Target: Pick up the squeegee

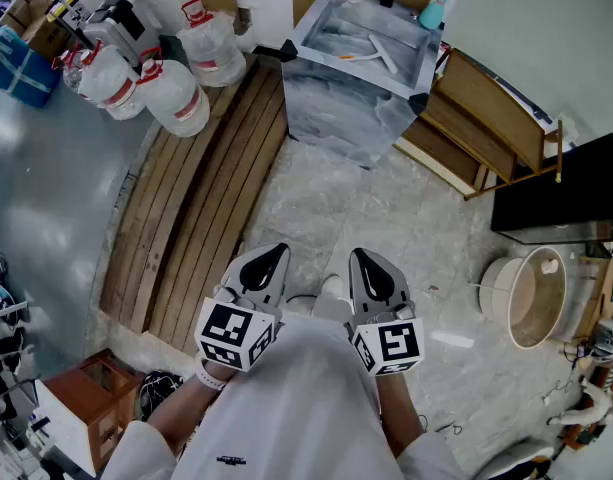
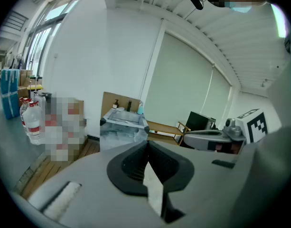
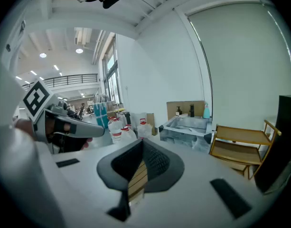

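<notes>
We spot the squeegee (image 1: 381,56), pale and slim, lying slantwise in the sink (image 1: 321,23), well ahead of both sets of fingertips; it's too small to tell more. Back near us, the left gripper (image 1: 274,252) and right gripper (image 1: 359,256) sit side by side, tipped slightly down, each with jaws pressed together on nothing. Bare floor (image 1: 386,208) runs from the fingers to the sink. Planks (image 1: 201,218) lie left of the left fingers, and a shelf (image 1: 486,118) stands ahead to the right.
</notes>
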Demonstrator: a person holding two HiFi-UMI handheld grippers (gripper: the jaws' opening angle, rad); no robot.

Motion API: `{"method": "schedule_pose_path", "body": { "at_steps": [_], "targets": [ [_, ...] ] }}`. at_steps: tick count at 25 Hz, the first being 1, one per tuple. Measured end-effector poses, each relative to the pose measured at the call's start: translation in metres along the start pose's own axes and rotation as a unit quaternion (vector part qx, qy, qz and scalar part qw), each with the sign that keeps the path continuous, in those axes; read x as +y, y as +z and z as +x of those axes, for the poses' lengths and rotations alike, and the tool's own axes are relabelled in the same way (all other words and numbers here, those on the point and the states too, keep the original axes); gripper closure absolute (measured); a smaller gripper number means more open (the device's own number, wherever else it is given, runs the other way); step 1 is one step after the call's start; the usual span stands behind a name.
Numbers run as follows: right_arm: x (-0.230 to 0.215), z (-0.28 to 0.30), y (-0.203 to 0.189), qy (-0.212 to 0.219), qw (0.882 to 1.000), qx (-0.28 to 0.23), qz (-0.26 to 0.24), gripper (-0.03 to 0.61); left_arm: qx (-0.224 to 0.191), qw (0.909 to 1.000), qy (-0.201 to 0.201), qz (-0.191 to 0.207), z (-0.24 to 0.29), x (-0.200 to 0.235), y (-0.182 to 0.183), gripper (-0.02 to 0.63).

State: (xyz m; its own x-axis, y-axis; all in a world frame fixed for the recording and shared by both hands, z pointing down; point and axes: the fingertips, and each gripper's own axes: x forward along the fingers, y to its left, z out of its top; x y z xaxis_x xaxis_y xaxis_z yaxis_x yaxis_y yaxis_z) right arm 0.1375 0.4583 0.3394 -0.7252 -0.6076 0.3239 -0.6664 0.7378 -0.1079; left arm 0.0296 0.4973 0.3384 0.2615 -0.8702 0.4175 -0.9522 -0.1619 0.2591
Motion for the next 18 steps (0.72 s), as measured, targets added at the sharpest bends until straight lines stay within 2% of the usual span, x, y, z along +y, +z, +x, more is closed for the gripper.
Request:
{"method": "schedule_pose_path", "body": {
  "at_steps": [4,8,14,18],
  "targets": [
    [0.027,0.014,0.007,-0.006,1.000,-0.001,-0.008,0.572,-0.011,0.9999,-0.005,0.001,-0.016,0.024,0.008,0.615],
    [0.048,0.023,0.018,-0.017,1.000,-0.023,0.012,0.572,-0.017,0.9998,-0.011,0.001,-0.033,0.047,0.010,0.615],
    [0.080,0.041,0.038,-0.069,0.996,-0.057,-0.017,0.572,-0.029,0.9994,-0.016,0.003,-0.057,0.099,0.012,0.615],
    [0.098,0.052,0.037,-0.100,0.993,-0.059,-0.009,0.572,-0.024,0.9994,-0.025,0.006,-0.069,0.128,0.008,0.615]
  ]
}}
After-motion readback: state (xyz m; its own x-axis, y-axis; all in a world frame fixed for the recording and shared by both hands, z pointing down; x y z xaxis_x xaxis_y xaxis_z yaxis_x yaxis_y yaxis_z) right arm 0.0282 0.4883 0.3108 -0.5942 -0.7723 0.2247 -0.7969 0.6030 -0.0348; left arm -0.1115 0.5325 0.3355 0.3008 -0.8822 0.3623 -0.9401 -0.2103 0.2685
